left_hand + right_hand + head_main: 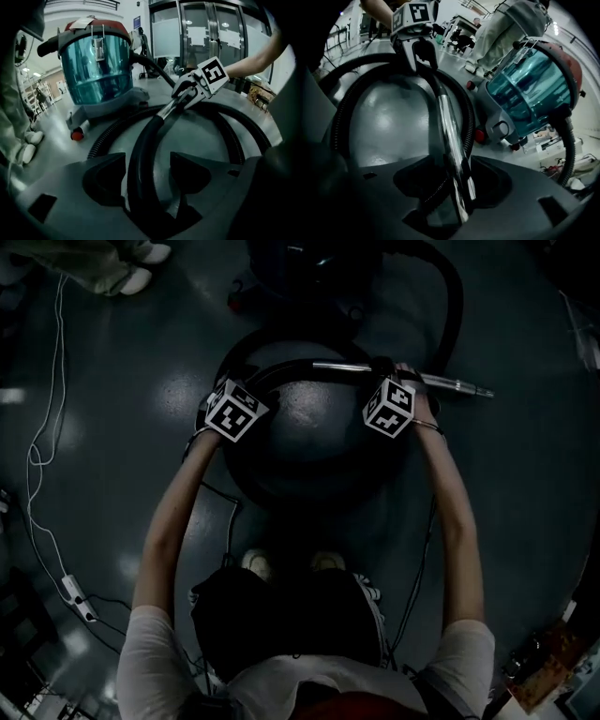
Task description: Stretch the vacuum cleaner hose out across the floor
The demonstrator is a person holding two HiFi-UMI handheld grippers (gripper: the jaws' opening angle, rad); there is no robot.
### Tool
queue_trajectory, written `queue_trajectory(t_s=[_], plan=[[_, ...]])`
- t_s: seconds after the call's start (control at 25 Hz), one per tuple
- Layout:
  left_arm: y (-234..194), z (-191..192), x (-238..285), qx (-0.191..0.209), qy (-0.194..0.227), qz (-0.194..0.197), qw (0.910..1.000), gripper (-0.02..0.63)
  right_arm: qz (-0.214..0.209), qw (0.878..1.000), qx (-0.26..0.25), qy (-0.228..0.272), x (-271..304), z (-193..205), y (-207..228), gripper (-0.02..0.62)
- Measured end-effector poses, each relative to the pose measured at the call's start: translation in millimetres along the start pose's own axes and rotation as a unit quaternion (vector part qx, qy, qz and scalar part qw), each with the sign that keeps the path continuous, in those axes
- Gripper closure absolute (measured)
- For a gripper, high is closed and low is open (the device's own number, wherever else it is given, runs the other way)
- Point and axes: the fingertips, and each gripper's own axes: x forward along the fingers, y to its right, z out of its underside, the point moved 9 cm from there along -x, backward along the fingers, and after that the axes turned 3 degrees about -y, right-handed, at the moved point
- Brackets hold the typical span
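The vacuum cleaner (pixel 98 65) with its teal canister (pixel 529 93) stands on the floor just beyond my hands. Its black ribbed hose (pixel 243 136) lies looped in a ring on the floor (pixel 450 296). My left gripper (pixel 242 382) is shut on the black curved handle (pixel 140 154), which runs between its jaws (pixel 146 159). My right gripper (pixel 394 373) is shut on the shiny metal tube (pixel 451 136) that continues from that handle, and the tube's end (pixel 459 386) sticks out to the right. Each gripper shows in the other's view: the right one (pixel 187 96), the left one (pixel 419 54).
A person in light trousers and white shoes (pixel 141 263) stands at the far left, close to the vacuum (pixel 506 28). White cables (pixel 37 456) and a power strip (pixel 75 596) lie on the floor at the left. My own shoes (pixel 291 563) are just behind the hose ring. Glass doors (pixel 211 28) stand behind.
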Motion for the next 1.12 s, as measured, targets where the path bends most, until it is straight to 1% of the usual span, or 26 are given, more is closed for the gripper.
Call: queue_trajectory(t_s=[0.04,0.12,0.2,0.28,0.32,0.36,0.4,0.48,0.52,0.56,0.6,0.68,0.76,0.8,0.84,0.92,1.0,1.04,1.08,1.12], plan=[[-2.3,-2.0,7.0,-0.001,-0.017,-0.002,0.9999,0.325,0.022,1.0,0.002,0.004,7.1,0.9,-0.9,0.345],[-4.8,-5.6,18.7,-0.015,-0.048,-0.003,0.9988,0.325,0.066,0.998,0.006,0.005,18.6,2.3,-1.3,0.345],[-0.2,-3.8,25.7,-0.023,-0.069,-0.003,0.9973,0.325,0.102,0.995,0.002,-0.011,27.9,2.5,-6.3,0.345],[2.0,-1.0,29.1,-0.022,-0.085,-0.016,0.996,0.327,0.13,0.991,-0.011,-0.029,33.9,0.7,-10.9,0.345],[0.0,0.0,30.7,-0.024,-0.092,-0.027,0.9951,0.329,0.137,0.99,-0.013,-0.035,35.6,-0.7,-11.2,0.345],[-3.5,0.3,32.2,-0.028,-0.099,-0.038,0.994,0.362,0.14,0.989,-0.013,-0.04,37.2,-1.9,-10.4,0.345],[-6.9,0.4,33.5,-0.033,-0.104,-0.046,0.993,0.426,0.138,0.989,-0.01,-0.045,38.6,-2.7,-9.3,0.347],[-8.2,1.8,32.4,-0.036,-0.108,-0.051,0.9922,0.434,0.129,0.99,-0.01,-0.057,39.4,-3.9,-9.7,0.365],[-5.8,3.0,27.3,-0.027,-0.108,-0.057,0.9921,0.436,0.131,0.989,-0.015,-0.063,36.7,-6.0,-11.5,0.373],[-2.0,3.3,18.7,-0.013,-0.101,-0.071,0.9922,0.437,0.141,0.988,-0.021,-0.066,30.6,-9.2,-13.7,0.381],[2.9,1.6,7.1,0.003,-0.085,-0.091,0.9923,0.439,0.159,0.985,-0.025,-0.065,21.7,-12.9,-15.8,0.385],[14.1,-6.0,-24.6,0.03,-0.035,-0.138,0.9893,0.44,0.207,0.977,-0.024,-0.051,-1.9,-19.6,-17.4,0.391],[30.3,-10.3,-64.8,0.035,0.018,-0.177,0.9834,0.44,0.264,0.964,-0.019,-0.026,-33.6,-28.0,-17.4,0.393],[40.7,-8.8,-86.2,0.028,0.046,-0.19,0.9804,0.442,0.298,0.954,-0.018,-0.011,-52.4,-34.3,-17.8,0.393],[52.1,-5.1,-107.7,0.015,0.073,-0.197,0.9775,0.443,0.335,0.942,-0.02,0.003,-72.7,-41.6,-18.3,0.393],[76.6,6.9,-148.5,-0.022,0.127,-0.202,0.9708,0.445,0.415,0.909,-0.034,0.027,-118.1,-58.4,-20.5,0.391],[100.8,22.9,-187.7,-0.053,0.173,-0.211,0.9607,0.445,0.487,0.869,-0.067,0.053,-169.0,-81.2,-26.2,0.391],[111.8,31.7,-206.7,-0.064,0.196,-0.219,0.9536,0.445,0.52,0.847,-0.09,0.071,-194.8,-95.2,-29.8,0.391],[121.6,40.8,-225.2,-0.076,0.222,-0.229,0.9446,0.445,0.549,0.823,-0.115,0.091,-219.8,-110.8,-33.1,0.39],[130.0,50.4,-242.7,-0.091,0.249,-0.24,0.9337,0.445,0.573,0.8,-0.139,0.115,-243.1,-128.0,-36.4,0.39]])
